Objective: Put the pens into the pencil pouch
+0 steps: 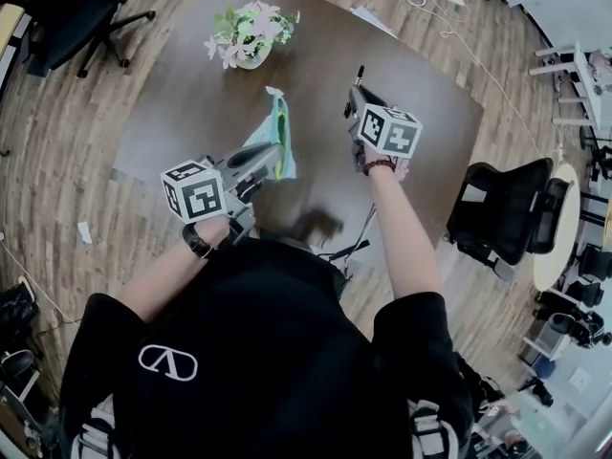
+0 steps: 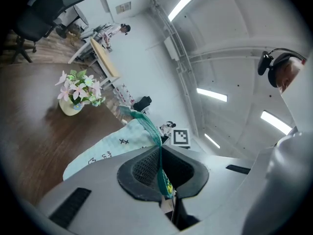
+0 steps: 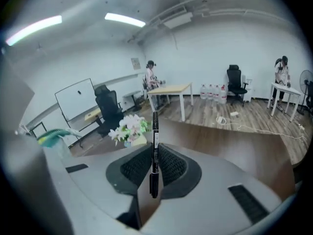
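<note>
My left gripper point(image 1: 271, 153) is shut on the green zip edge of a pale blue pencil pouch point(image 1: 275, 138), which it holds up above the dark table point(image 1: 191, 103). In the left gripper view the pouch point(image 2: 110, 148) hangs out past the jaws toward the table, and its green edge is pinched between the pads point(image 2: 144, 168). My right gripper point(image 1: 355, 100) is shut on a black pen point(image 1: 360, 73), lifted over the table to the right of the pouch. In the right gripper view the pen point(image 3: 155, 141) stands straight out between the jaws, and the pouch point(image 3: 53, 136) shows at the left edge.
A vase of pink and white flowers point(image 1: 249, 36) stands at the table's far side point(image 3: 129, 128). Office chairs point(image 1: 502, 208) stand to the right and at the far left point(image 1: 81, 12). Cables point(image 1: 449, 27) lie on the wooden floor beyond the table.
</note>
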Tool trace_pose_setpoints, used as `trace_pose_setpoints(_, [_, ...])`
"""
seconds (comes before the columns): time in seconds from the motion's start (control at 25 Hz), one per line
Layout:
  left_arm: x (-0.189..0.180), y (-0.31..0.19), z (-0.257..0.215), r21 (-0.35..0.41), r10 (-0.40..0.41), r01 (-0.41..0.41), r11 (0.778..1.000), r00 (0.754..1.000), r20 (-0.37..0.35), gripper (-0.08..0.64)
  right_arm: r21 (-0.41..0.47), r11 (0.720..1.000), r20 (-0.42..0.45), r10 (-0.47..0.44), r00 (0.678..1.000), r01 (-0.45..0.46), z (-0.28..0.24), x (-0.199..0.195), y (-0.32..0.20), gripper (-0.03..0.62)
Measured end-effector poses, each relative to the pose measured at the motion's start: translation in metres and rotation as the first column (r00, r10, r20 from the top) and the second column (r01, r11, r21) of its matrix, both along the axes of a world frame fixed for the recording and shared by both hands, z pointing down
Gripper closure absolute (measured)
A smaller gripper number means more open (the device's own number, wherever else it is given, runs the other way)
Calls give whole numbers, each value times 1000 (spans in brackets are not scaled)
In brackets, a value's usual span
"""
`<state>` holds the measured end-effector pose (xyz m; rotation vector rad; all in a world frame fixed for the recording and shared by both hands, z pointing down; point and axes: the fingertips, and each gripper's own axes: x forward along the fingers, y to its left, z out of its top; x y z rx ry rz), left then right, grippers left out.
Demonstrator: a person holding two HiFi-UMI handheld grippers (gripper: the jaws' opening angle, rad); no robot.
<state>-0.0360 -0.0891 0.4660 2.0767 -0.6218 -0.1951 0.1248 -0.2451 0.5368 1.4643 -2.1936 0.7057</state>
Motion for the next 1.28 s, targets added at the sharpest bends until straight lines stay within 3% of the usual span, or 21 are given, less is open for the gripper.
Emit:
trace_pose_setpoints(0.12, [8,-4,-7,16,18,-18,1000,1000,-8,548,178,984,41,2,999,-10,-63,0,11,549])
trace_pose_setpoints(0.2, [13,-8,-13,30,29,-28,999,999,-14,548,299,954,55,10,998,-27,-103,2,24,549])
trace_pose_setpoints(0.4, [31,-20,-36,78,61,-59,995,998,-22,548,541,837,58,62,996,-83,-181,18,67,549])
trace_pose_setpoints(0.56, [43,-24,-51,107,87,-84,991,996,-27,548,659,745,56,95,994,-108,-218,25,101,549])
trace_pose_setpoints(0.64, [48,-24,-56,116,101,-97,989,994,-29,548,692,712,46,117,992,-116,-227,27,113,549])
trace_pose_setpoints(0.76, [54,-22,-60,123,115,-110,986,993,-32,548,707,695,39,147,988,-132,-230,32,120,549])
trace_pose_setpoints(0.96, [60,-18,-66,126,128,-122,984,991,-35,548,695,700,67,159,985,-161,-230,37,125,549])
trace_pose_setpoints(1.28, [55,-15,-62,125,120,-115,985,992,-30,548,702,707,103,22,994,-89,-240,-23,126,549])
